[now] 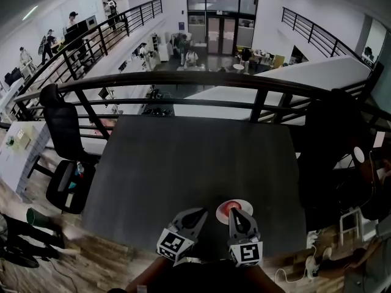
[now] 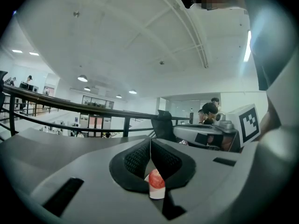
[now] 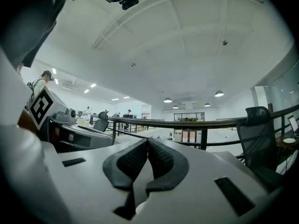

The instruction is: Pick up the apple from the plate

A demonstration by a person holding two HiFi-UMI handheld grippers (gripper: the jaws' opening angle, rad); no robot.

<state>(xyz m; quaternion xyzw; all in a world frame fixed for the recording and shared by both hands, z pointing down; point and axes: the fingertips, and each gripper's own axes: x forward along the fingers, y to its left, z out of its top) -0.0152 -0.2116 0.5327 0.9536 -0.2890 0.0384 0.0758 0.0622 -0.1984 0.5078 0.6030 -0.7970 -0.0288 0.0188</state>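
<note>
At the tips of the grey plastic left gripper (image 2: 150,141), the 2 black ribbed jaws meet on nothing. The matching right gripper (image 3: 148,141) is likewise closed and empty. Both reach level toward the small red apple (image 1: 233,207), which sits unlifted on a round white plate (image 1: 245,202) near the front edge of the dark grey table (image 1: 183,157). This looks like an approach, and the jaws must part before gripping.

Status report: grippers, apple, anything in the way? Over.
Left gripper and right gripper: jaws shut, empty. Apple on plate, close ahead of both. Nothing blocking.
</note>
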